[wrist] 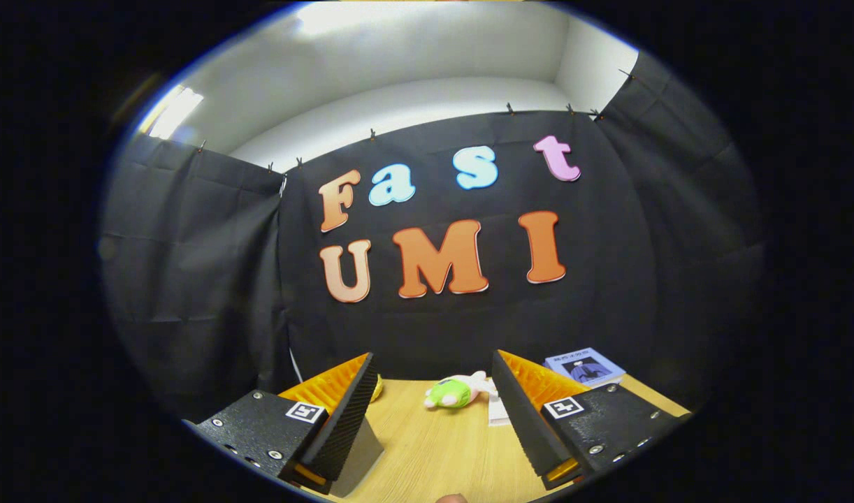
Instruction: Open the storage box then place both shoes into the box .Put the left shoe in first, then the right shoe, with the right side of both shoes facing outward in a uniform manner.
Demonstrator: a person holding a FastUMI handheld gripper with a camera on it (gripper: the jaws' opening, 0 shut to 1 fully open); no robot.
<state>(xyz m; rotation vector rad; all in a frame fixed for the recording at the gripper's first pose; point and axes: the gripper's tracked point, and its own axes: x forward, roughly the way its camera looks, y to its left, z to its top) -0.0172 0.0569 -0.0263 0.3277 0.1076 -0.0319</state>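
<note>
We see the tongs [434,412] standing wide apart above the surface [434,447], with a plush toy [455,391] lying beyond them near the back wall, a book [584,367] to its right, and a small object [377,388] peeking from behind the left finger.

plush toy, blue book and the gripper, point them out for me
plush toy [453,392], gripper view, on its green body
blue book [585,367], gripper view, middle of its cover
gripper [434,391], gripper view, open, midway between its fingertips
</note>
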